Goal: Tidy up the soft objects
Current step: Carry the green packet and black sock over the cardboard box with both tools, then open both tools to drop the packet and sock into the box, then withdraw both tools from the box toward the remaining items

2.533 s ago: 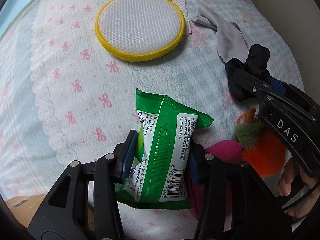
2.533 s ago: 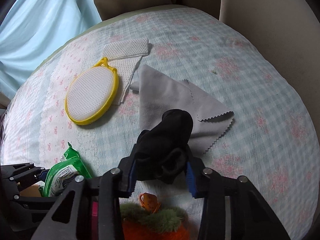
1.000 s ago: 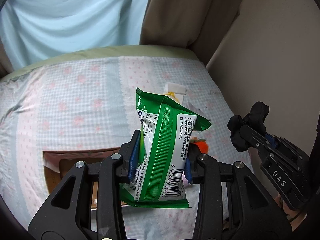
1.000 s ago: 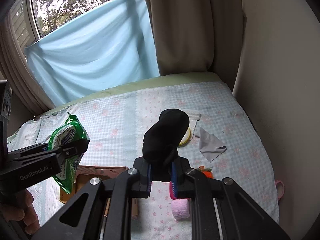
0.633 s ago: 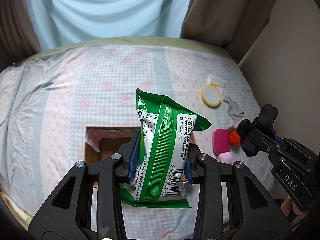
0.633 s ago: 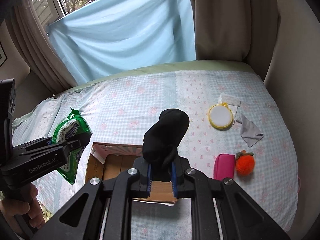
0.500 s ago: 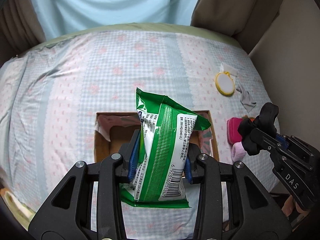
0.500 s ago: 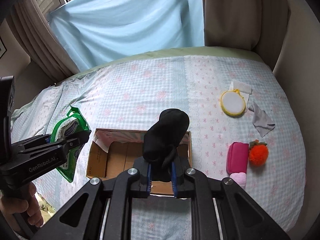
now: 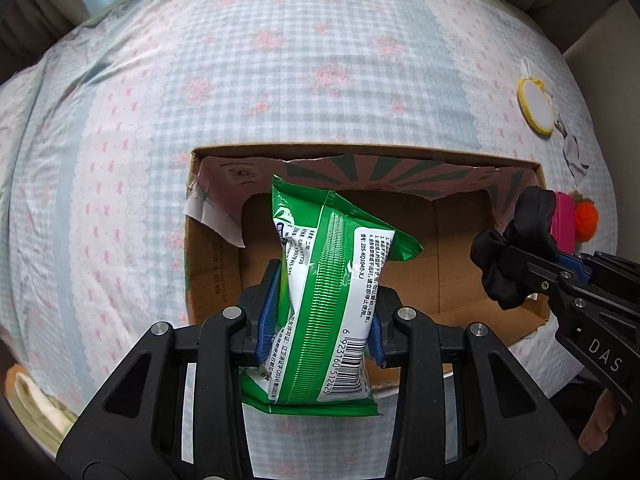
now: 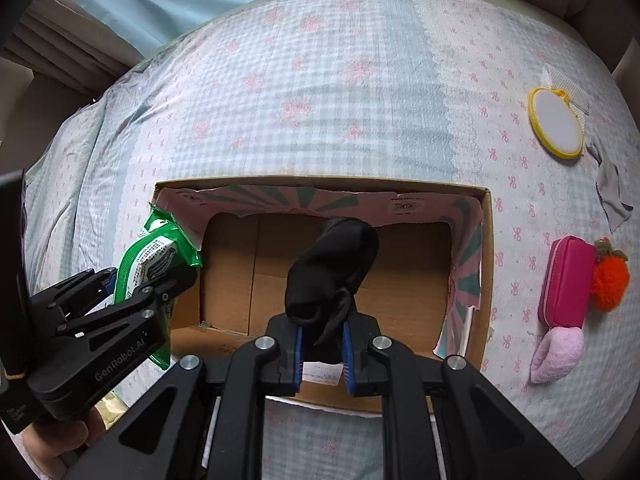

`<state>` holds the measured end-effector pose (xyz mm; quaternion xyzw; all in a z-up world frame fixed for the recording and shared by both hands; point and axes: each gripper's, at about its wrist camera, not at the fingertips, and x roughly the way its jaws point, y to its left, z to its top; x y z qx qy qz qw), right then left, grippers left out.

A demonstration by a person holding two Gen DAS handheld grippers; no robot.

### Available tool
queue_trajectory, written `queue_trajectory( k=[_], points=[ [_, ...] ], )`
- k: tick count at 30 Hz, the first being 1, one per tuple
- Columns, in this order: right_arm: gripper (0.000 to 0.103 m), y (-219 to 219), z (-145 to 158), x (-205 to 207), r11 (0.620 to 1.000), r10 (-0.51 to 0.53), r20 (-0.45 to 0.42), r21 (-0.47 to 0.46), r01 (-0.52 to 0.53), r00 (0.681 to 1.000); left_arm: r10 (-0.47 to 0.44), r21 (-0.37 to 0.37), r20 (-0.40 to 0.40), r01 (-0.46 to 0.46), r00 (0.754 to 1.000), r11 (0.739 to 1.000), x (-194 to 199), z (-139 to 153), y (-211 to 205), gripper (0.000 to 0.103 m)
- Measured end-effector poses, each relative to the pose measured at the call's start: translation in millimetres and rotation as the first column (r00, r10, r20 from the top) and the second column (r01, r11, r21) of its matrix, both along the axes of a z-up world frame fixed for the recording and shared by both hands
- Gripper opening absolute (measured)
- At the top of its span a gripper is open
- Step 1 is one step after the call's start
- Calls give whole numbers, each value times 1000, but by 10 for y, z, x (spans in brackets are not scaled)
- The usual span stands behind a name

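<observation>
left gripper (image 9: 320,312), marked "genrobot.ai", has its jaws clamped on a green wipes pack (image 9: 328,300) with barcode 6 923160 512425, over the cardboard box (image 9: 208,264). right gripper (image 10: 322,354), marked "das", pinches a black sock (image 10: 332,268). only the right view shows the pink pad (image 10: 556,350).

The pack (image 9: 326,300) hides the box (image 9: 460,264) floor ahead of the left gripper (image 9: 320,320); the sock (image 10: 332,268) covers the floor beyond the right gripper (image 10: 322,354). Pack print too small to read.
</observation>
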<state>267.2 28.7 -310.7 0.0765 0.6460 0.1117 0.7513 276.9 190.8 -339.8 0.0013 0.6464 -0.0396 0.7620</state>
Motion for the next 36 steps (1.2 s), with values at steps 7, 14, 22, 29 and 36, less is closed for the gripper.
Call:
queue_trajectory(
  k=[7, 14, 22, 29, 36],
  points=[
    [14, -1, -521, 305, 1000, -12, -118, -7, 11, 993, -39, 33, -80, 42, 996, 999, 112, -466, -127, 33],
    [57, -29, -782, 390, 999, -14, -177, -35, 8, 984, -117, 24, -77, 119, 990, 993, 118, -594, -283, 92],
    [103, -153, -825, 391, 998, -56, -133, -14, 55, 990, -120, 16, -83, 122, 989, 992, 40, -647, -258, 103],
    [103, -138, -743, 377, 997, -71, -121, -7, 71, 990, -109, 28, -50, 110, 993, 993, -21, -459, -185, 103],
    [103, -93, -233, 264, 997, -72, -47, -6, 72, 996, -53, 32, 13, 53, 999, 998, -148, 21, -54, 103]
  ],
)
